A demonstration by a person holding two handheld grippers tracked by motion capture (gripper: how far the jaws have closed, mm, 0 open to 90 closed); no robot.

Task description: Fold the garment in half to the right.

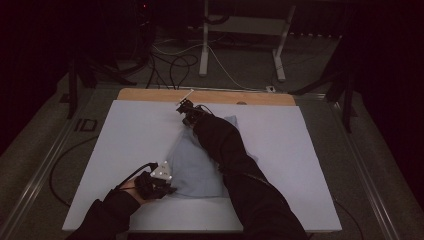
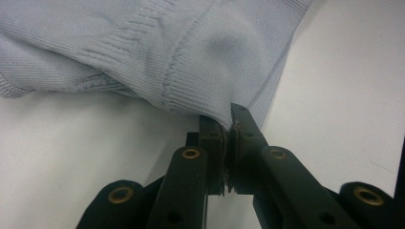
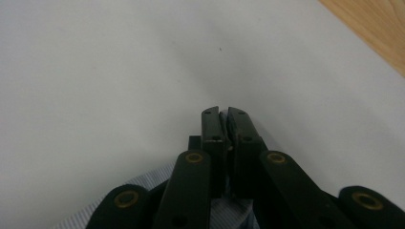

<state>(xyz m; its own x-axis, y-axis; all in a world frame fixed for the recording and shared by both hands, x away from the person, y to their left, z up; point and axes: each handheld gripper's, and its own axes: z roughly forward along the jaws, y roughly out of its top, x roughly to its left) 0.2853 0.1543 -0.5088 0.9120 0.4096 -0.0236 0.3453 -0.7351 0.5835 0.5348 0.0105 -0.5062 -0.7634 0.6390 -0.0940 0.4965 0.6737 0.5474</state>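
Note:
A pale blue knit garment (image 1: 200,167) lies bunched in the middle of the white board (image 1: 135,135). At its near left corner my left gripper (image 1: 171,189) is shut on the cloth. In the left gripper view the jaws (image 2: 229,125) pinch a ribbed hem of the garment (image 2: 143,47), which drapes up and away. My right gripper (image 1: 186,111) sits at the garment's far end, the dark sleeve lying across the cloth. In the right gripper view its jaws (image 3: 223,112) are closed together with a thin sliver of blue fabric between the pads, and more of the garment (image 3: 76,218) lies under them.
A wooden strip (image 1: 150,95) runs along the board's far edge, seen also as wood (image 3: 377,28) in the right gripper view. Beyond it stand white table legs (image 1: 204,45) and loose cables (image 1: 175,62) on the floor. Dark stands flank both sides.

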